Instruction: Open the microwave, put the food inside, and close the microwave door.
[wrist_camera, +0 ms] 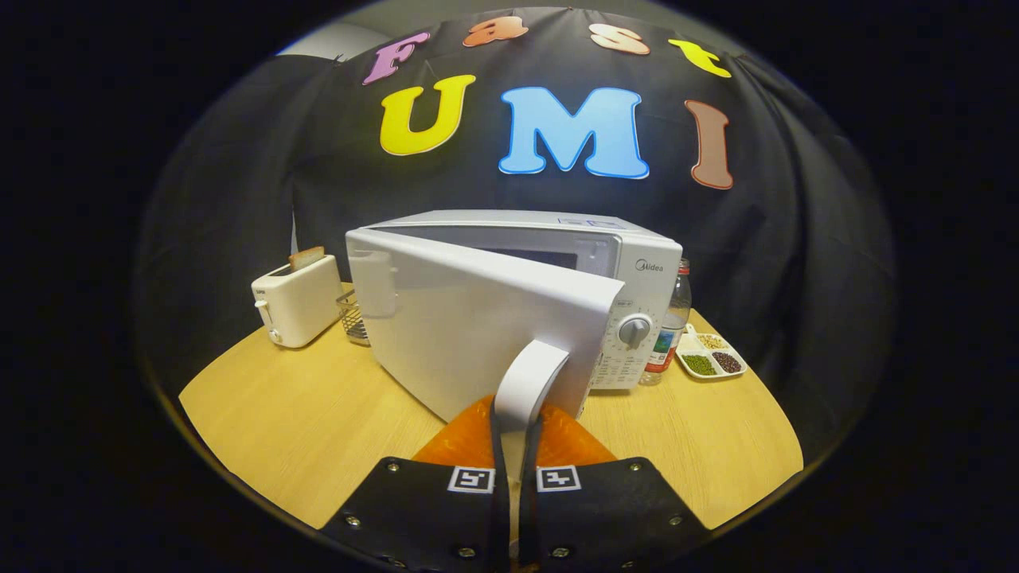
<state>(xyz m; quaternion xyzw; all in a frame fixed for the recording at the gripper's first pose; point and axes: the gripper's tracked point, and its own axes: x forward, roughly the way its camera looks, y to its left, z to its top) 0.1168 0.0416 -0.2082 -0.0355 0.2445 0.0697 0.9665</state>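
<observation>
- Your gripper (516, 426) is pinching the door handle (529, 380) of the microwave (557, 270); both fingers (498, 454) press on its lower end, low in the centre of the frame, with almost no gap between them.
- The door (462, 326) stands partly open, hinged on the left side, so a dark strip of the oven's inside shows above its top edge. Judging from this, you are in the opening step, and it is not finished.
- The next move looks to call for swinging the handle further outward along the hinge arc, keeping the pinch firm so the handle does not slip out.
- I cannot tell which item is the food. A divided snack dish (711, 356) sits at centre right beside a bottle (675, 318), just right of the microwave.
- A toaster (296, 301) with bread in it and a small wire basket (352, 317) stand at centre left on the wooden table (279, 414), near the door's hinge side; watch the door's sweep there.
</observation>
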